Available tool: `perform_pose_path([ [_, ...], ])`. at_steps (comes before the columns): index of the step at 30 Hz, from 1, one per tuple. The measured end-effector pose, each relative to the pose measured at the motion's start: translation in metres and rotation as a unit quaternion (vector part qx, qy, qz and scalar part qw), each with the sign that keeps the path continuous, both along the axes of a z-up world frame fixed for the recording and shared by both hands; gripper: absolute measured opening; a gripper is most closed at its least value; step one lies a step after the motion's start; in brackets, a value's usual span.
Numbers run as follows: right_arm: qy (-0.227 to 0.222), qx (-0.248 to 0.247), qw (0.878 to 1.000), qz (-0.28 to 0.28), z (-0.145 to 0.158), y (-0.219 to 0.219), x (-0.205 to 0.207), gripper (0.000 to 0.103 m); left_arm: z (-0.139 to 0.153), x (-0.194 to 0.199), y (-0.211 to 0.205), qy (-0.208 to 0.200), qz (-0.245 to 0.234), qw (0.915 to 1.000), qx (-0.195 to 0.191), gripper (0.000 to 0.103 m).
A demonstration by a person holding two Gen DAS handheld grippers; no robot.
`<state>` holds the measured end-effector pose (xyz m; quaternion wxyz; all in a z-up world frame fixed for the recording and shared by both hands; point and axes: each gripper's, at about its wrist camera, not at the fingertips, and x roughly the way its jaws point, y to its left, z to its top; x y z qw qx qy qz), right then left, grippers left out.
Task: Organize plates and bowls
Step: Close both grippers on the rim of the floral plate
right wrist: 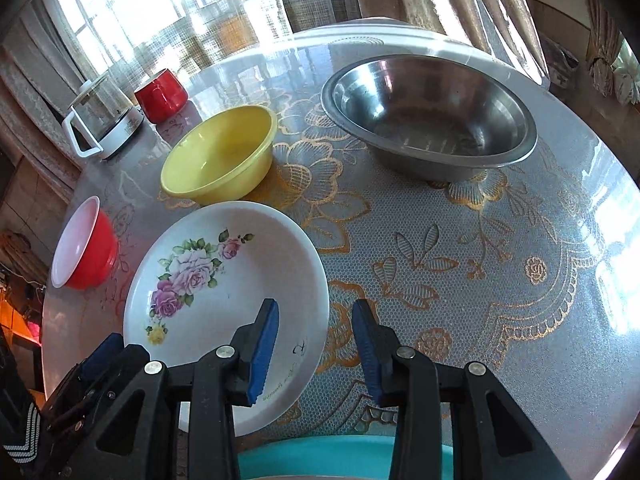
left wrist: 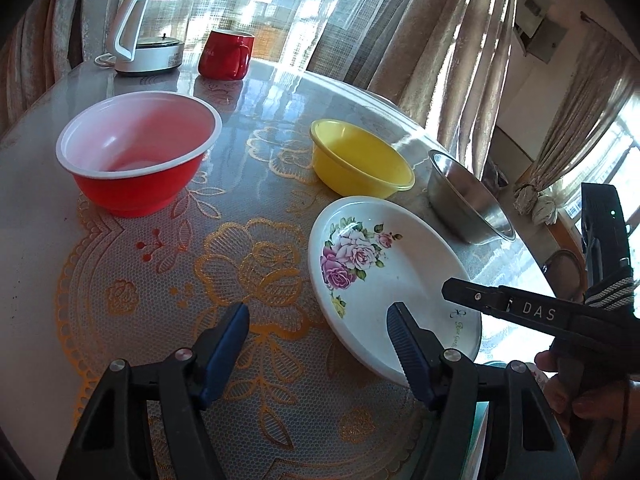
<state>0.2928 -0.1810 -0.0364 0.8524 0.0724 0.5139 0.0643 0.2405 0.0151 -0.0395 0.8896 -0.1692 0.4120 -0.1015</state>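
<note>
A white plate with a rose print (left wrist: 384,272) (right wrist: 216,280) lies on the round table. Behind it stand a yellow bowl (left wrist: 360,160) (right wrist: 220,156), a steel bowl (left wrist: 468,200) (right wrist: 428,112) and a red bowl with a white inside (left wrist: 136,148) (right wrist: 82,244). My left gripper (left wrist: 318,332) is open and empty; its right finger is over the plate's near rim. My right gripper (right wrist: 316,336) is open and empty, straddling the plate's right rim. The right gripper's finger also shows in the left wrist view (left wrist: 520,312).
A glass kettle (left wrist: 152,28) (right wrist: 100,120) and a red mug (left wrist: 226,54) (right wrist: 160,96) stand at the table's far side. A teal object (right wrist: 320,456) lies at the near edge below my right gripper. Curtains hang behind the table.
</note>
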Motion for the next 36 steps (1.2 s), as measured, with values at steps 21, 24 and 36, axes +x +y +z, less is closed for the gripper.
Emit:
perform_pose_path([
  [21, 0.020, 0.000, 1.000, 0.009, -0.006, 0.013, -0.005, 0.020, -0.002, -0.001, -0.014, -0.004, -0.042, 0.9985, 0.034, 0.041],
  [24, 0.020, 0.001, 1.000, 0.007, -0.005, 0.014, -0.008, 0.020, -0.002, -0.001, -0.014, -0.003, -0.039, 0.9986, 0.035, 0.041],
  [36, 0.020, 0.002, 1.000, 0.003, -0.005, 0.015, -0.012, 0.019, 0.000, -0.004, -0.013, -0.008, -0.033, 0.9982, 0.049, 0.035],
])
